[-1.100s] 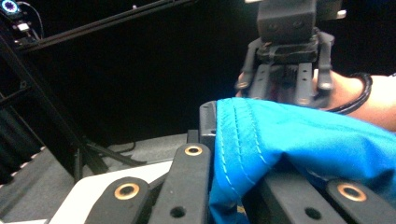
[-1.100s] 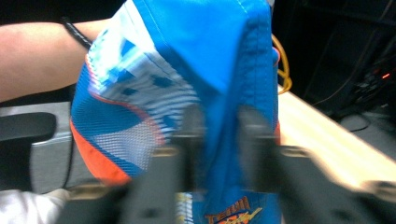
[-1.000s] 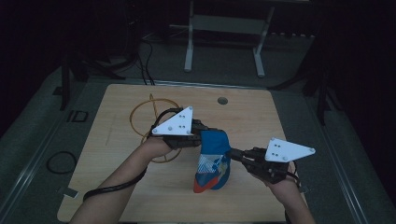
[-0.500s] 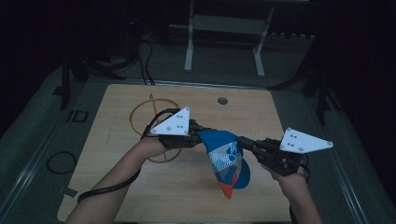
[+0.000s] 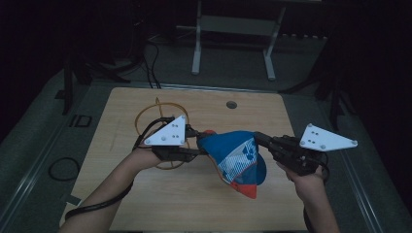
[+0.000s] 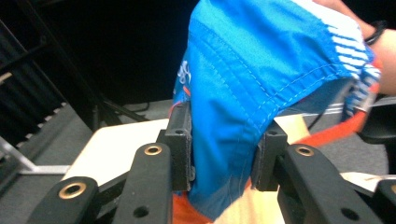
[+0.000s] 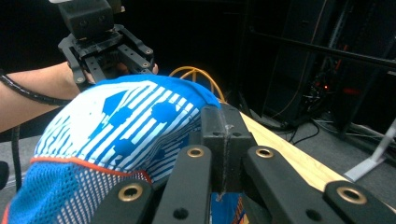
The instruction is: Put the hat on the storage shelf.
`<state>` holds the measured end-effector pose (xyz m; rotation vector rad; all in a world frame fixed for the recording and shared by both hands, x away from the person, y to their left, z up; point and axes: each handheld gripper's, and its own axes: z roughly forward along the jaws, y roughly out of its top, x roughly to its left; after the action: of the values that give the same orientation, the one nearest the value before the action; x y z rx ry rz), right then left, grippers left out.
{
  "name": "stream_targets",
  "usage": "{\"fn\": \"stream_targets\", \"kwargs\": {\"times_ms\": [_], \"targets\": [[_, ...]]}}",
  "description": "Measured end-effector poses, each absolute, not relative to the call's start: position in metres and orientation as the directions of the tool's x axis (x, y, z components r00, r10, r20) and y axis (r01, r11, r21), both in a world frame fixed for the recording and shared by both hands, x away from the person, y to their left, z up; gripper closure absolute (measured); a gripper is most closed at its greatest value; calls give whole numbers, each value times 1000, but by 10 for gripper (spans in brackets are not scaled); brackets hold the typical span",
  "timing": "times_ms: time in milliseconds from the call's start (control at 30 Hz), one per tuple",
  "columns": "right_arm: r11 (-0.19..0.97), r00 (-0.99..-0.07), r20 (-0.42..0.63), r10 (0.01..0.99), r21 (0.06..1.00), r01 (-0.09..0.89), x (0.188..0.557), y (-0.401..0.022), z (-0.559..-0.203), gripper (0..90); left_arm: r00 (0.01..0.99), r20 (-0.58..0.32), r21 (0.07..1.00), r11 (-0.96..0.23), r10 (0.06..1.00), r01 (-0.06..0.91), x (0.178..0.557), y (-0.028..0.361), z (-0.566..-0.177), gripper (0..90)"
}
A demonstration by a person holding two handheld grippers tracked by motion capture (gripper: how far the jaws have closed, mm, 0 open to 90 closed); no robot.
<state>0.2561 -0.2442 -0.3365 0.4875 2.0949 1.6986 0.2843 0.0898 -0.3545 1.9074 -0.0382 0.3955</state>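
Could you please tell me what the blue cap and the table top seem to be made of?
The cap looks like woven cotton-type fabric with visible stitched seams, plus a mesh panel. The table top appears to be light wood or wood laminate, matte, with faint grain.

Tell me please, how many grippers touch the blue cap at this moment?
2. The left gripper has the blue cap between its just-opening jaws at the cap's left edge; the right gripper is clamped on its right edge. Contact at the left pads looks loose.
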Motion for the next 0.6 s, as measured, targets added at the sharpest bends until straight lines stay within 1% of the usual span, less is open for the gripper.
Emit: {"fn": "stream_targets", "kwargs": {"times_ms": [133,233,333,367,467,533,600], "targets": [[190,-853,-83,515,982,18,257,-245,-334,900,937,278,910,-370,209,-188,281,99,-356,555],[183,-849,-83,523,983,16,259,-245,-331,900,937,254,918,-363,238,-157,280,109,-359,553],[175,-841,-88,534,985,7,261,-244,-328,900,932,253,920,-362,260,-149,278,115,-361,554],[169,-838,-86,539,986,7,263,-244,-326,900,925,247,923,-360,288,-135,275,122,-364,554],[155,-835,-75,545,988,13,268,-244,-323,900,915,238,931,-346,326,-119,270,134,-369,553],[143,-835,-65,546,990,16,273,-242,-320,900,900,233,933,-346,369,-100,265,143,-372,523],[134,-836,-57,545,991,20,278,-238,-317,900,894,234,931,-353,383,-92,263,147,-374,491]]}}
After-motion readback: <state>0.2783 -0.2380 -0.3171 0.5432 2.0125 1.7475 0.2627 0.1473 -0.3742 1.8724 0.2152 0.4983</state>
